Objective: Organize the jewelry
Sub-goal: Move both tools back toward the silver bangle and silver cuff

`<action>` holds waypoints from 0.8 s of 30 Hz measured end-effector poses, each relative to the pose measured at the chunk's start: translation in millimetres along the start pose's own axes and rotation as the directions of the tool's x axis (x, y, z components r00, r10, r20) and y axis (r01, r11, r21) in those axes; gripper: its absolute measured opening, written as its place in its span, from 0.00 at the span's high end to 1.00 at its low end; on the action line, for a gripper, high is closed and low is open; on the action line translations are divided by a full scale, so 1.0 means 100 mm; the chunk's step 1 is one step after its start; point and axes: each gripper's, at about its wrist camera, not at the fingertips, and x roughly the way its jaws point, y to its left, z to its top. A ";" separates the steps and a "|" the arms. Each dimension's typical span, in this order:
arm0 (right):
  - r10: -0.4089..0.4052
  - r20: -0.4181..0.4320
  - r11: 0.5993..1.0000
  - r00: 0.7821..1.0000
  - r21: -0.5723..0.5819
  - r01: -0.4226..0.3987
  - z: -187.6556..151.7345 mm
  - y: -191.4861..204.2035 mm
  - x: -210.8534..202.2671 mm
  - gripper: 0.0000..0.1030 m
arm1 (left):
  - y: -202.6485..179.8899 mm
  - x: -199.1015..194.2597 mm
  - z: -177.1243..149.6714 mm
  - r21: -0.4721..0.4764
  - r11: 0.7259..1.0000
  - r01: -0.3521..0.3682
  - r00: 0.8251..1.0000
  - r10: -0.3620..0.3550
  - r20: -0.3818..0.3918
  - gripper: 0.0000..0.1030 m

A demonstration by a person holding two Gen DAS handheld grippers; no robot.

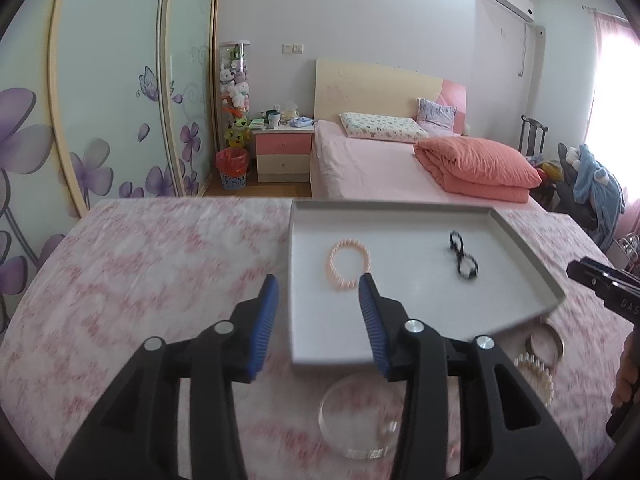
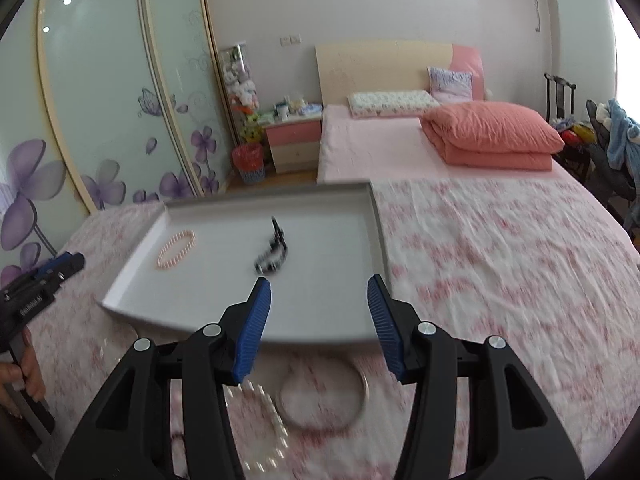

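A grey tray [image 1: 532, 256] is seen on a table covered with a pink-and-white patterned cloth [image 1: 160, 264], with a bedroom blurred behind it.

In the left wrist view, the tray fills the centre and right of the frame. Inside it, a pale pink bead bracelet [image 1: 349, 264] is laid flat towards the tray's left side, and a black bead bracelet [image 1: 462, 257], twisted into a figure of eight, is laid towards its right. The left gripper [image 1: 319, 284] is shown at lower centre with its blue-padded jaws set partly apart and nothing held between them; its right fingertip is seen just beside the pink bracelet. Below the tray, at the bottom of the frame, a clear bangle [image 1: 360, 420] is laid on the cloth, and at lower right a metal bangle [image 1: 547, 345] and a pearl bracelet [image 1: 536, 376] are laid close together.

In the right wrist view, the right gripper [image 2: 319, 291] is shown at lower centre, jaws likewise partly apart and empty, over the tray's near edge. The left gripper, held in a hand [image 2: 24, 372], is seen at the far left edge.
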 end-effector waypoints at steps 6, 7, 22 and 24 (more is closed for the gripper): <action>-0.019 -0.137 0.999 0.990 0.023 0.023 -0.35 -0.06 0.13 0.41 | 0.08 -0.11 -0.25 -0.006 1.000 0.008 0.999 -0.008 -0.037 0.56; -0.020 -0.153 0.999 0.988 0.029 0.025 -0.37 -0.05 0.16 0.38 | 0.08 -0.12 -0.28 -0.008 1.000 0.006 0.999 -0.006 -0.043 0.56; -0.085 -0.190 0.996 0.978 0.005 0.088 -0.46 0.10 0.36 0.29 | 0.05 -0.11 -0.41 -0.012 1.000 0.013 0.997 -0.013 -0.073 0.52; -0.074 -0.191 0.997 0.979 0.012 0.078 -0.46 0.10 0.36 0.29 | 0.05 -0.10 -0.42 -0.011 1.000 0.014 0.997 -0.015 -0.074 0.52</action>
